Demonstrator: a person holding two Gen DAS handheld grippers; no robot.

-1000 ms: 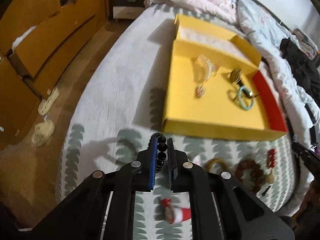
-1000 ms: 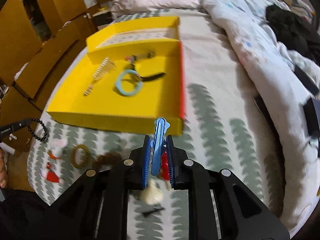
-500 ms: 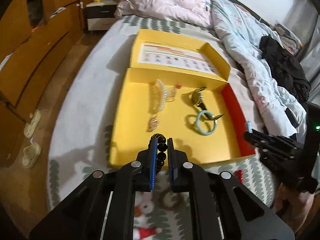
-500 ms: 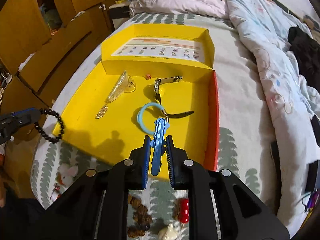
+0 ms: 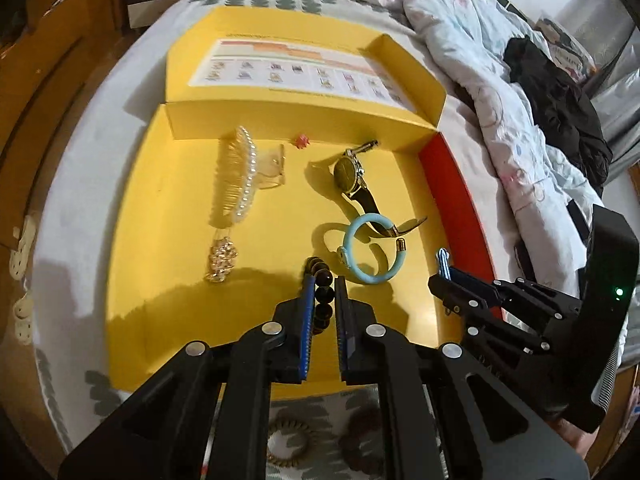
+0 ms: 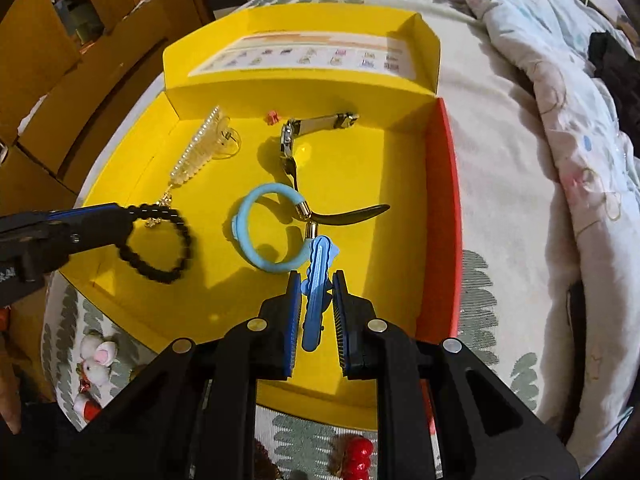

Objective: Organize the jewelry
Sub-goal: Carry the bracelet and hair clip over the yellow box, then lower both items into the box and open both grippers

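Note:
A yellow box (image 5: pixel 132 240) (image 6: pixel 132 300) lies open on the bed. In it are a pearl hair clip (image 5: pixel 242 178) (image 6: pixel 196 154), a gold ornament (image 5: pixel 220 262), a watch (image 5: pixel 352 174) (image 6: pixel 288 140) and a light blue bangle (image 5: pixel 370 254) (image 6: pixel 260 236). My left gripper (image 5: pixel 322 280) (image 6: pixel 128 216) is shut on a black bead bracelet (image 5: pixel 322 292) (image 6: pixel 160 244) and holds it over the box's front left. My right gripper (image 6: pixel 316 280) (image 5: pixel 442 270) is shut on a blue hair clip (image 6: pixel 316 292) (image 5: pixel 443 260) over the box's front right.
Loose pieces lie on the leaf-print sheet in front of the box: a coil hair tie (image 5: pixel 288 444), a brown bracelet (image 5: pixel 360 436), red beads (image 6: pixel 360 456), small mouse figures (image 6: pixel 96 360). A rumpled duvet (image 6: pixel 560 92) is on the right; wooden cabinets (image 6: pixel 48 40) stand left.
Both grippers have moved forward from the sheet in front of the box to above its floor, each still holding its piece. The bracelet swings below the left gripper.

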